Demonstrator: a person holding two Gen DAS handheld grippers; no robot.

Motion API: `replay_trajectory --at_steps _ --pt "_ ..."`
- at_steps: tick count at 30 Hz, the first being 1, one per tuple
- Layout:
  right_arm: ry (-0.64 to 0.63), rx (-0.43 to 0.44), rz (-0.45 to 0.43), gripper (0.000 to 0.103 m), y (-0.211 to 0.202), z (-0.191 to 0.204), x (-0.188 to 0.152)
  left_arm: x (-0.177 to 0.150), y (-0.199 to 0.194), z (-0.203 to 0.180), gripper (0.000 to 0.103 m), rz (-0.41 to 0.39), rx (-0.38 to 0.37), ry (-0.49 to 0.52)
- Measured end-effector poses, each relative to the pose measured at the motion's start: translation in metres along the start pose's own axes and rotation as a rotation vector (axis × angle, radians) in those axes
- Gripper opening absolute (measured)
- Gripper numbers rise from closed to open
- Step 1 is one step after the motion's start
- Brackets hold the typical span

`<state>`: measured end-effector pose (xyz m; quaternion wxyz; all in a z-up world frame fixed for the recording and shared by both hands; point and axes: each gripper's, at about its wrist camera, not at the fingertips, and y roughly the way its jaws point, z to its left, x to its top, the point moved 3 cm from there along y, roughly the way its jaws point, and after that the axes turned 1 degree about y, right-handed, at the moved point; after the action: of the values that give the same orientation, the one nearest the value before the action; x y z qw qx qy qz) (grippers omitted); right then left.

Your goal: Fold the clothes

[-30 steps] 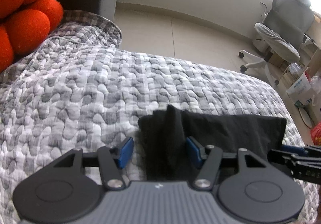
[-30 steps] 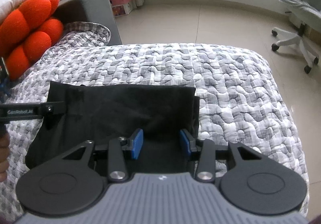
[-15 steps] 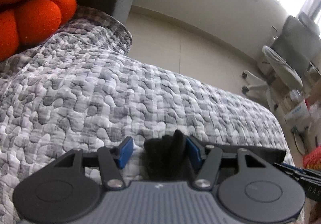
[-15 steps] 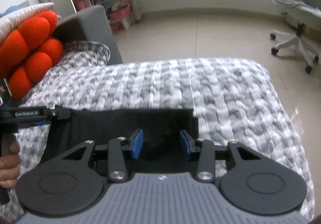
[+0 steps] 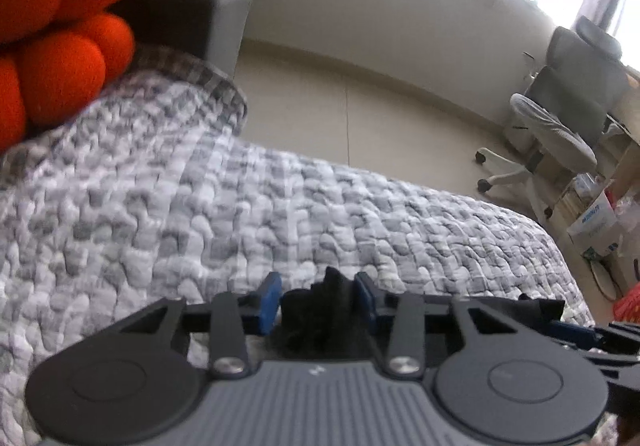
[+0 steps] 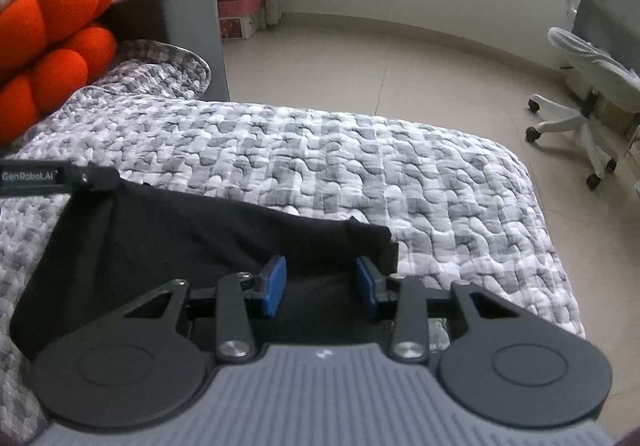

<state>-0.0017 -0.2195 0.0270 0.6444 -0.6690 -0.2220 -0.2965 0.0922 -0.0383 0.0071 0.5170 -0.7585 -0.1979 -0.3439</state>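
The black garment [image 6: 168, 242] lies on the grey-and-white quilted cover [image 6: 360, 174], spread across its near part as a dark sheet. In the right wrist view its far edge runs as a slanting line from upper left down to a corner at the right, where the cloth ends just past the right blue pad.

The right gripper [image 6: 320, 282] sits over the garment's near right portion. Its blue pads [image 6: 274, 280] stand apart, with dark cloth seen in the gap between and below them; whether the pads actually pinch any fabric cannot be told from this view.

The left gripper [image 5: 318, 302] has a bunched peak of the black garment [image 5: 324, 310] standing up between its blue pads [image 5: 270, 300]. The cloth fills the gap and touches the right-hand pad, so the fingers look drawn in on it — a pinch on the garment's left corner. In the right wrist view, the left gripper's black finger with white lettering [image 6: 52, 178] reaches in from the left edge and meets the garment's upper left corner, where the fabric is pulled taut into a point.

In the left wrist view the right gripper [image 5: 584, 334] shows at the lower right edge, with a strip of black cloth just beside it.

Beyond the cover, an orange bumpy cushion [image 6: 48, 42] rests at the left against a grey sofa arm [image 6: 180, 14]. A pale tiled floor [image 6: 400, 70] lies behind, and a white-based office chair [image 6: 588, 58] stands at the right, well apart from the cover. The left wrist view is somewhat blurred.
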Motion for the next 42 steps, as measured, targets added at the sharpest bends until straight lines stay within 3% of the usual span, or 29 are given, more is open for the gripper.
replay_trajectory --at_steps 3,8,13,16,24,28,31,34,39,42 --pt "0.024 -0.006 0.017 0.038 0.001 -0.005 0.000 -0.001 0.000 -0.003 0.037 -0.023 0.005 0.029" --pt "0.025 -0.035 0.025 0.038 0.000 -0.007 0.000 0.000 -0.001 -0.009 0.022 -0.058 0.035 0.064" --pt "0.056 -0.035 0.036 0.039 0.000 -0.012 0.001 0.001 -0.002 -0.011 0.022 -0.045 0.051 0.077" --pt "0.068 -0.063 0.037 0.047 -0.002 -0.016 0.001 0.003 -0.004 -0.010 0.029 -0.037 0.054 0.075" --pt "0.066 -0.039 -0.021 0.047 -0.016 -0.014 0.005 0.021 -0.023 0.012 0.030 -0.069 0.015 -0.042" --pt "0.033 0.029 -0.039 0.047 -0.019 0.005 0.005 0.022 -0.027 0.014 0.029 -0.052 -0.016 -0.076" --pt "0.008 0.081 -0.051 0.047 -0.022 0.019 0.005 0.017 -0.037 -0.008 0.029 -0.079 -0.071 -0.004" --pt "-0.017 0.132 -0.064 0.047 -0.024 0.033 0.005 0.007 -0.037 -0.023 0.029 -0.051 -0.106 0.032" --pt "-0.019 0.106 0.049 0.045 -0.004 0.032 -0.005 -0.012 -0.020 -0.037 0.029 0.050 -0.065 0.095" --pt "-0.019 0.101 0.049 0.045 -0.004 0.033 -0.003 -0.016 -0.010 -0.035 0.028 0.086 -0.044 0.096"
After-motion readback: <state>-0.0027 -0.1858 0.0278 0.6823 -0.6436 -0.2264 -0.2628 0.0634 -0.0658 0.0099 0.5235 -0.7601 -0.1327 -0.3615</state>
